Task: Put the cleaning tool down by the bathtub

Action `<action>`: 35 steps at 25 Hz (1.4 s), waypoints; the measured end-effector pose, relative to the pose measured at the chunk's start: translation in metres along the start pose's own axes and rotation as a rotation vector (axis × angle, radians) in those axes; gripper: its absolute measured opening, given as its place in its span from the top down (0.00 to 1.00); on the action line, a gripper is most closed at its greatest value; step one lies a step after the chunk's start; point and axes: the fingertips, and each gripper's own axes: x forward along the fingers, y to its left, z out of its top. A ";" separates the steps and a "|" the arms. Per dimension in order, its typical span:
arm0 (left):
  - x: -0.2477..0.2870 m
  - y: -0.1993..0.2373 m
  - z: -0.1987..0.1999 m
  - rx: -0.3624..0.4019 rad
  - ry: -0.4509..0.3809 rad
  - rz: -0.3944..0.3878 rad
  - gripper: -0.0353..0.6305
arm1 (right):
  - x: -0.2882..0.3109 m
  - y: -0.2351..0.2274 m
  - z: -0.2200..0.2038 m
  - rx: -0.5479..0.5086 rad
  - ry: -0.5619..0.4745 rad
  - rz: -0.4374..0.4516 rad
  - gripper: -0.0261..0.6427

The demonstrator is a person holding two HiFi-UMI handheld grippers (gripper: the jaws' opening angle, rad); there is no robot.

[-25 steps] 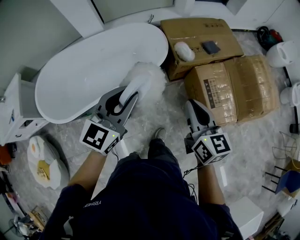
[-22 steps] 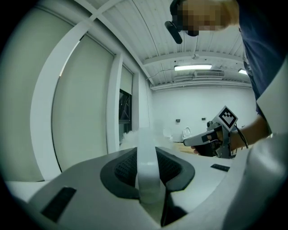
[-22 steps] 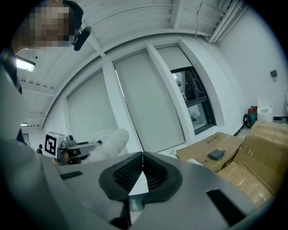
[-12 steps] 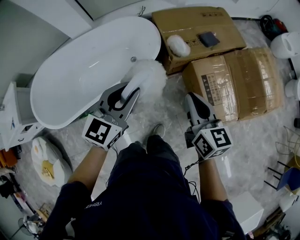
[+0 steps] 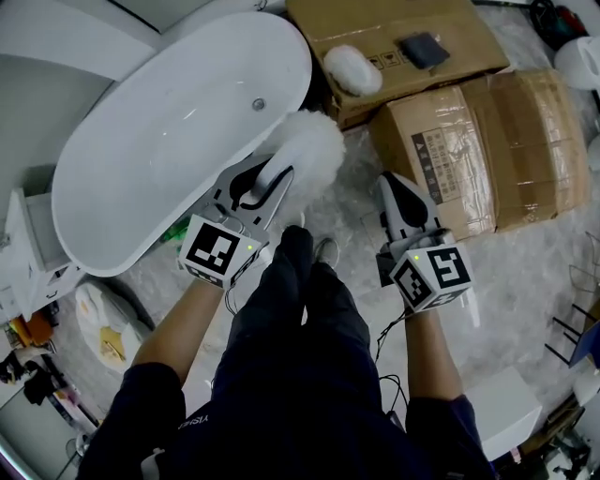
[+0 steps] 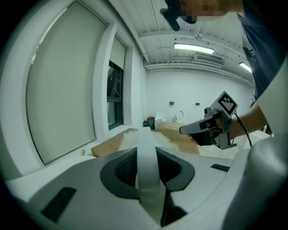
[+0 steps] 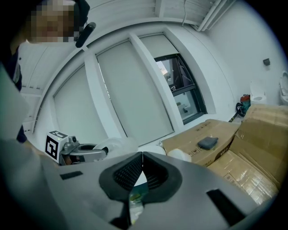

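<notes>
The cleaning tool is a fluffy white head (image 5: 307, 153) on a white handle (image 5: 262, 183). My left gripper (image 5: 269, 178) is shut on that handle, which runs up between the jaws in the left gripper view (image 6: 146, 164). The fluffy head hangs just beside the near end of the white bathtub (image 5: 112, 178), above the plastic-covered floor. My right gripper (image 5: 390, 184) is to the right, near the cardboard boxes; its jaws are shut with the tips touching (image 7: 142, 155) and nothing between them. Each gripper shows in the other's view: the right gripper (image 6: 204, 129), the left gripper (image 7: 83, 154).
Two cardboard boxes (image 5: 473, 155) (image 5: 384, 28) stand right of the tub, with a white object (image 5: 352, 67) and a dark pad (image 5: 422, 50) on the far one. The person's knee (image 5: 298, 281) is between the grippers. A white cabinet (image 5: 23, 253) stands at left.
Both grippers have sunk and moved forward, nearer the tub's end and the boxes. The tool stays in the left grip, its fluffy head lower beside the tub.
</notes>
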 end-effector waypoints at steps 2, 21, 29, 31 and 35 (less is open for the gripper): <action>0.027 0.002 -0.023 0.004 0.030 -0.028 0.78 | 0.011 -0.020 -0.018 0.017 0.003 -0.022 0.96; 0.259 0.007 -0.313 0.007 0.183 -0.173 0.78 | 0.127 -0.178 -0.242 0.052 0.048 -0.154 0.96; 0.345 0.009 -0.434 0.022 0.259 -0.209 0.78 | 0.171 -0.237 -0.323 0.049 0.051 -0.174 0.95; 0.364 0.008 -0.461 0.024 0.277 -0.216 0.78 | 0.178 -0.248 -0.339 0.047 0.048 -0.175 0.95; 0.397 0.007 -0.514 0.033 0.311 -0.219 0.78 | 0.192 -0.270 -0.369 0.041 0.042 -0.171 0.95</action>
